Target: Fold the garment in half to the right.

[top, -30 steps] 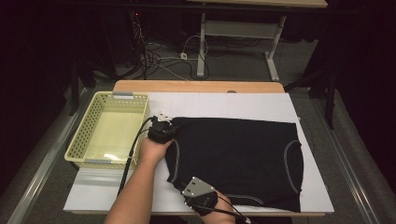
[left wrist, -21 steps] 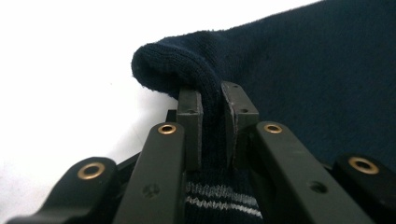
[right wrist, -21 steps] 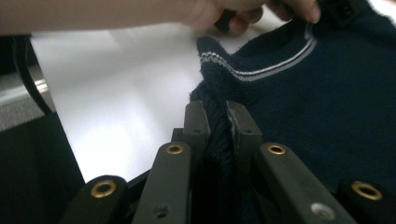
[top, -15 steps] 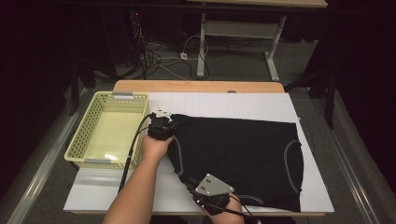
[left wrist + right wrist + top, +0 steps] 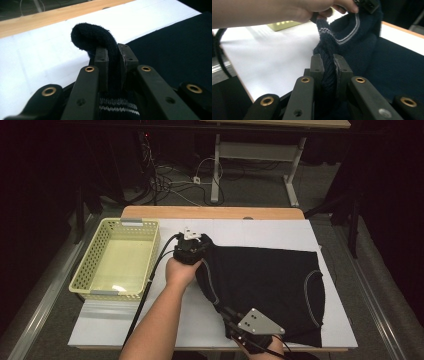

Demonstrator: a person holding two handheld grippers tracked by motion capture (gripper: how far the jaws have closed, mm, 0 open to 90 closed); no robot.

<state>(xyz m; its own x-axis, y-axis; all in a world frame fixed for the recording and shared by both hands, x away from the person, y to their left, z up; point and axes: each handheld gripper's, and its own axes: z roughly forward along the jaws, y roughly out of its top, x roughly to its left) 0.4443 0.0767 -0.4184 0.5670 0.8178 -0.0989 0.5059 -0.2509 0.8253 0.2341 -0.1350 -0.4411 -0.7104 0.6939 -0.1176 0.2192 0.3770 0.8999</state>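
Since the earlier frame: both your hands have lifted the left edge of the sweater off the bench and begun carrying it toward the right of the frame.

Left tongs (image 5: 192,249): clamped on a fold of dark knit (image 5: 110,62), at centre of the high view.

Right tongs (image 5: 227,315): clamped on the same hem lower down (image 5: 328,72), at bottom centre of the high view.

Sweater (image 5: 270,285): dark, pale-trimmed, lying flat on the right half of the bench, long axis left to right. It lies wholly to the right of both tongs, so the fold would go that way. Your left hand is nearer the far edge, your right nearer you.

Bench (image 5: 280,232): white sheet over a wood top.

Basket (image 5: 85,277): pale yellow, empty, left of frame, just beside your left hand.

Room: dark, cables (image 5: 175,175) on the floor behind.
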